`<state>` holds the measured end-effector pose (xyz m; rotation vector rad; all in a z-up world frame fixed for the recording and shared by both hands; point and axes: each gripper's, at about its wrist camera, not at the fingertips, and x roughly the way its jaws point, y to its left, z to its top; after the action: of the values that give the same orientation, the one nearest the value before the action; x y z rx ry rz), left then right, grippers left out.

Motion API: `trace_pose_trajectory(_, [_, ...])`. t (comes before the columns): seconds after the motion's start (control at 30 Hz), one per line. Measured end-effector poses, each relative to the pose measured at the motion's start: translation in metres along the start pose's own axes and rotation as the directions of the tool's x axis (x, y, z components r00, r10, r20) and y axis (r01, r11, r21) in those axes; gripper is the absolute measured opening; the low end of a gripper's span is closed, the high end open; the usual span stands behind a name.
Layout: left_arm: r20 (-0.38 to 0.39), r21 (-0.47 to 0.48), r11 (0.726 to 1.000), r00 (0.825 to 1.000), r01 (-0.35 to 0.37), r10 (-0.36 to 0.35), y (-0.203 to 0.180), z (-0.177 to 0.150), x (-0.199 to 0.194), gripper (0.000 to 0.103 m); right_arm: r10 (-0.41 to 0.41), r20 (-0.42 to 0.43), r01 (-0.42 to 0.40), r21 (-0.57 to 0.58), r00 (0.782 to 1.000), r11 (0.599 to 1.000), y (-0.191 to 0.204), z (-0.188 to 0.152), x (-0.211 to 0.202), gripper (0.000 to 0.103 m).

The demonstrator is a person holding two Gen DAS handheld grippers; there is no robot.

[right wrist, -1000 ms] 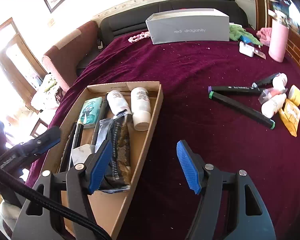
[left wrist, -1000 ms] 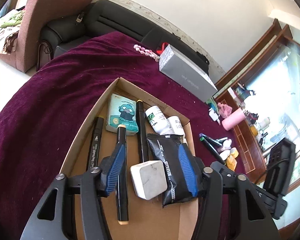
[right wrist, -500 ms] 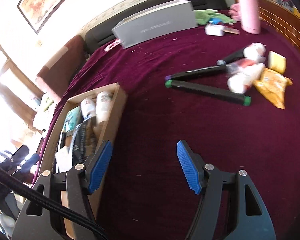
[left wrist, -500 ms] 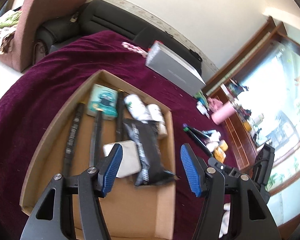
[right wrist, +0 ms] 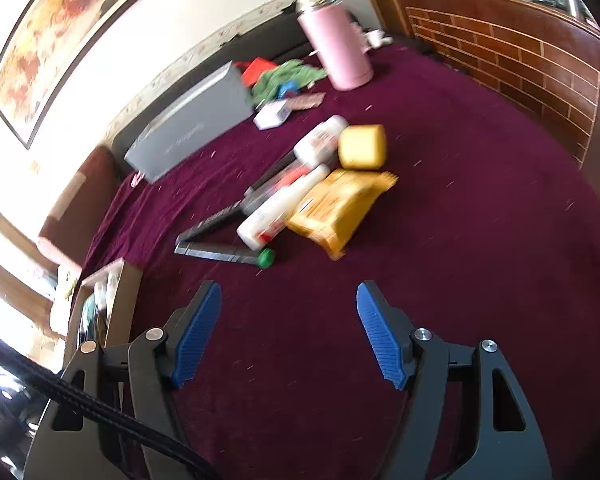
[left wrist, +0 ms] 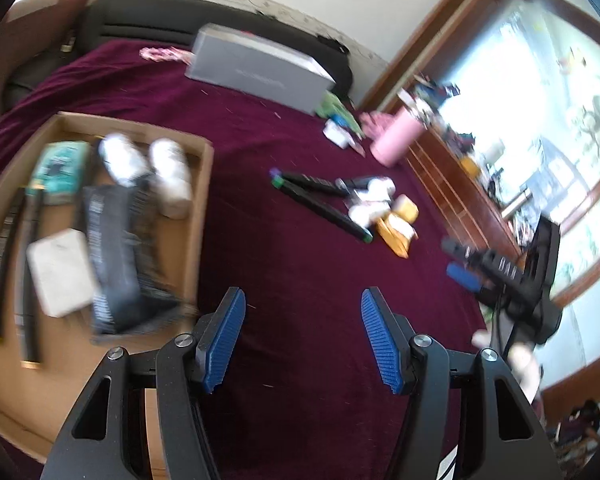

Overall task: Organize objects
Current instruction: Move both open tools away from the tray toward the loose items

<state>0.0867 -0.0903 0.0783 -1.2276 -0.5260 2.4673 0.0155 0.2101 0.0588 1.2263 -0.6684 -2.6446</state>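
Cardboard tray at 9 o'clock, part-filled | left gripper fingers apart, empty | loose pile: markers, white bottle, yellow packet at 12 o'clock | right gripper jaws opening, empty | risk: crowded pile, pads may snag the wrong neighbour.

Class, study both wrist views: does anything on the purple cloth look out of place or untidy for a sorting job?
Yes. A loose heap lies outside the brown cardboard tray: two black markers, white plastic bottles, a crinkled yellow snack packet and a yellow block, overlapping at odd angles. Nothing looks spilled or broken.
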Motion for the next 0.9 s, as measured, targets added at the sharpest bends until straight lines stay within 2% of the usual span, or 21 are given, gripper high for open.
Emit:
trace_pose_trajectory(0.1, [-0.049, 0.026, 1.0, 0.999, 0.004, -0.003, -0.015, -0.006, 0.015, 0.054, -0.006, 0.031, 0.005, 0.023, 1.0, 1.0, -0.016, 0.016, -0.007, 0.078])
trace_pose_trajectory(0.23, [-0.09, 0.051, 0.999, 0.996, -0.009, 0.014, -0.026, -0.012, 0.027, 0.054, 0.024, 0.048, -0.028, 0.094, 0.999, 0.995, -0.039, 0.042, 0.0, 0.079])
trace_pose_trajectory(0.4, [-0.098, 0.043, 0.998, 0.994, -0.036, 0.04, -0.023, -0.013, 0.029, 0.054, 0.091, 0.033, -0.095, 0.181, 0.995, 0.979, -0.053, 0.075, 0.035, 0.079])
trace_pose_trajectory(0.53, [-0.099, 0.029, 0.998, 0.993, -0.058, 0.06, -0.016, -0.012, 0.03, 0.054, 0.077, 0.008, -0.078, 0.157, 0.997, 0.985, -0.051, 0.088, 0.066, 0.078])
trace_pose_trajectory(0.6, [-0.103, 0.024, 0.997, 0.992, -0.068, 0.07, -0.012, -0.01, 0.033, 0.054, 0.11, -0.038, -0.104, 0.143, 0.993, 0.984, -0.049, 0.086, 0.082, 0.079])
trace_pose_trajectory(0.67, [-0.111, 0.016, 0.997, 0.991, -0.074, 0.076, -0.009, -0.008, 0.037, 0.054, 0.205, -0.09, -0.192, 0.128, 0.975, 0.973, -0.043, 0.079, 0.092, 0.08])
trace_pose_trajectory(0.7, [-0.114, 0.013, 0.997, 0.99, -0.077, 0.078, -0.007, -0.007, 0.039, 0.054, 0.267, -0.114, -0.253, 0.118, 0.957, 0.96, -0.039, 0.075, 0.093, 0.08])
trace_pose_trajectory(0.8, [-0.112, 0.012, 0.995, 0.989, -0.094, 0.095, -0.009, 0.003, 0.045, 0.054, 0.443, -0.19, -0.439, 0.065, 0.876, 0.896, -0.02, 0.063, 0.09, 0.08])
trace_pose_trajectory(0.83, [-0.103, 0.019, 0.994, 0.989, -0.105, 0.106, -0.011, 0.009, 0.048, 0.054, 0.466, -0.191, -0.464, 0.057, 0.864, 0.884, -0.017, 0.06, 0.087, 0.08])
trace_pose_trajectory(0.9, [-0.079, 0.035, 0.99, 0.988, -0.133, 0.136, -0.018, 0.022, 0.055, 0.054, 0.47, -0.16, -0.465, 0.07, 0.868, 0.882, -0.021, 0.056, 0.081, 0.081])
